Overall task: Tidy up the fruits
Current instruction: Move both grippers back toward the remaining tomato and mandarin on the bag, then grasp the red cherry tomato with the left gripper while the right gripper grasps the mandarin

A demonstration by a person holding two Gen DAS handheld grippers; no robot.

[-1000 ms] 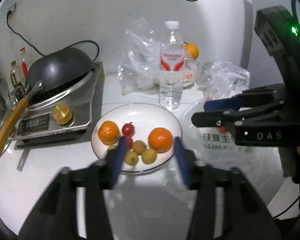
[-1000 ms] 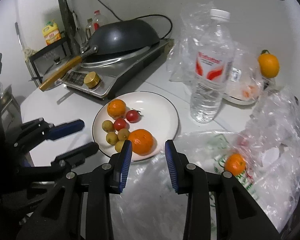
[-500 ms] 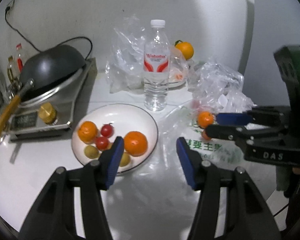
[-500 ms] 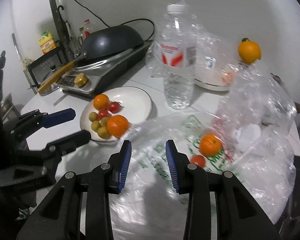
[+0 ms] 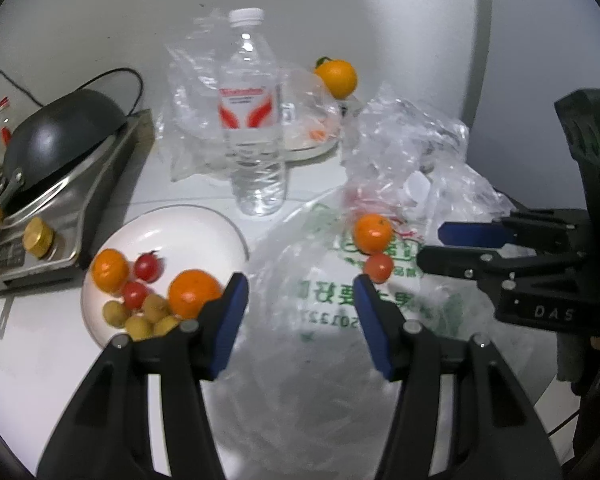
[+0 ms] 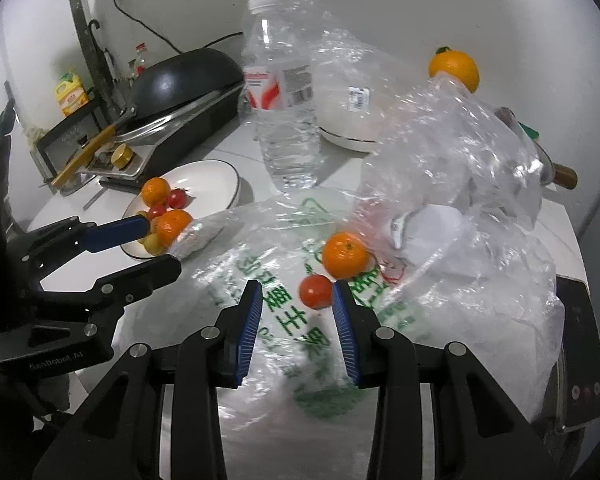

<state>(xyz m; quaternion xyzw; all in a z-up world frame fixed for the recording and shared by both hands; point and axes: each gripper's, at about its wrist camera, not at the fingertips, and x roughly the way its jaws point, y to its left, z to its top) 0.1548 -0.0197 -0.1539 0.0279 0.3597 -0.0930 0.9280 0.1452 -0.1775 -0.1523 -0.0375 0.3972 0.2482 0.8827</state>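
The right gripper (image 6: 296, 312) has its jaws spread wide and empty, hovering over a clear plastic bag with green print (image 6: 276, 320) that lies spread on the tabletop (image 6: 60, 208). Just ahead of the right jaw, almost level with its tip, a small red tomato (image 6: 316, 291) rests on the bag. Directly beyond the tomato and touching it sits a mandarin (image 6: 345, 255), also on the bag. Further out to the right of these jaws, a heap of crumpled clear plastic (image 6: 460, 160) rises above the bag. Straight ahead and well beyond stands a water bottle (image 6: 284, 92), upright with its cap on, and far off to the right another orange (image 6: 454, 67) sits high behind the plastic.

The left gripper (image 5: 300, 300) also has its jaws wide apart and holds nothing; the printed bag fills the gap between them. Just past the tip of its right jaw lie the same tomato and mandarin. Beside its left jaw, partly hidden by it, is a white plate (image 5: 188, 224) carrying two mandarins (image 5: 194, 293), two red tomatoes (image 5: 148, 267) and several small yellowish fruits (image 5: 138, 326). Further out to the left of that jaw, a dark wok (image 5: 56, 136) sits on a steel cooker (image 5: 72, 200).
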